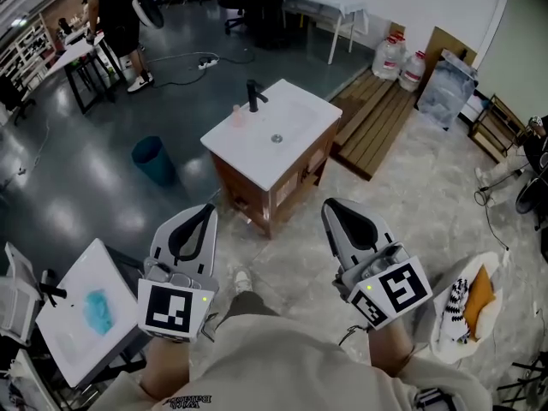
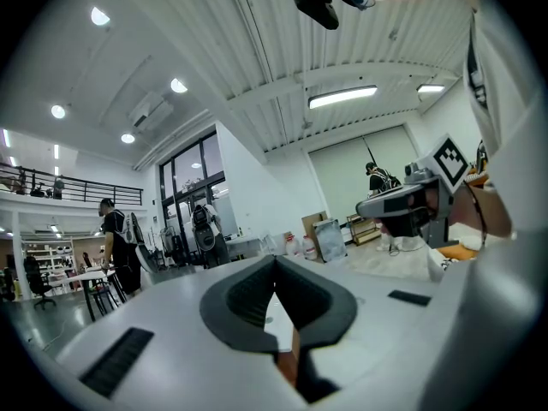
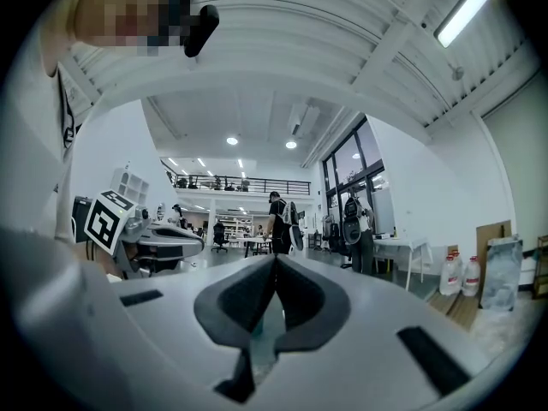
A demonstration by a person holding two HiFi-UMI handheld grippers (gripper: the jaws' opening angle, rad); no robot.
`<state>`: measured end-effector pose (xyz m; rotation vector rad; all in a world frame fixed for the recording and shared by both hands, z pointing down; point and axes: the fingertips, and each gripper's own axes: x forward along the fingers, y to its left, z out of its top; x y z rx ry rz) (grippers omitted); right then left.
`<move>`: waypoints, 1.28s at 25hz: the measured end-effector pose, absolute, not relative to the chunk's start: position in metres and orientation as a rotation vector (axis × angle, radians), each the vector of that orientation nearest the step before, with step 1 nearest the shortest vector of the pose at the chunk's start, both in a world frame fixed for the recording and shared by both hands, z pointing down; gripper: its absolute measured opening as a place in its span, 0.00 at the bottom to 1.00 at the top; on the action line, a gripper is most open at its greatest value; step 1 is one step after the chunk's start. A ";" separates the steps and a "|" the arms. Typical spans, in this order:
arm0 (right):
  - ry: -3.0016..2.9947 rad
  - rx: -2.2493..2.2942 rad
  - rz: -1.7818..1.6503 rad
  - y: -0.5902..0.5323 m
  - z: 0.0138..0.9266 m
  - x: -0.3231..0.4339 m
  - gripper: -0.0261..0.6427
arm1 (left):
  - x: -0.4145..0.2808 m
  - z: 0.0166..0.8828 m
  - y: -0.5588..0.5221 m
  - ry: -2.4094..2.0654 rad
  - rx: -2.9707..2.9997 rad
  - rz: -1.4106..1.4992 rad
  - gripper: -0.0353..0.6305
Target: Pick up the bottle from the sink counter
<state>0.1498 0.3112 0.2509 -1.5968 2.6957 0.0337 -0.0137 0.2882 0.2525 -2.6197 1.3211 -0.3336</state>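
A small pale pink bottle (image 1: 238, 116) stands on the white sink counter (image 1: 300, 114), beside the black faucet (image 1: 254, 95). The counter tops a wooden cabinet (image 1: 282, 191) a few steps ahead on the floor. My left gripper (image 1: 207, 210) and right gripper (image 1: 330, 205) are held low in front of me, side by side, well short of the cabinet. The jaws of both are shut with nothing between them. In the left gripper view my left gripper (image 2: 276, 260) points level across the room. The right gripper (image 3: 276, 260), in its own view, does the same. The bottle shows in neither gripper view.
A blue bin (image 1: 154, 159) stands left of the cabinet and a wooden pallet (image 1: 377, 118) lies to its right, with water jugs (image 1: 399, 58) behind. A white panel with a blue cloth (image 1: 90, 311) is at my lower left. A person (image 1: 120, 24) stands far left.
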 end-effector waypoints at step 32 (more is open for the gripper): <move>2.787 -1.582 -0.028 0.078 0.285 0.101 0.03 | -0.046 0.292 0.058 1.292 -2.675 -0.362 0.06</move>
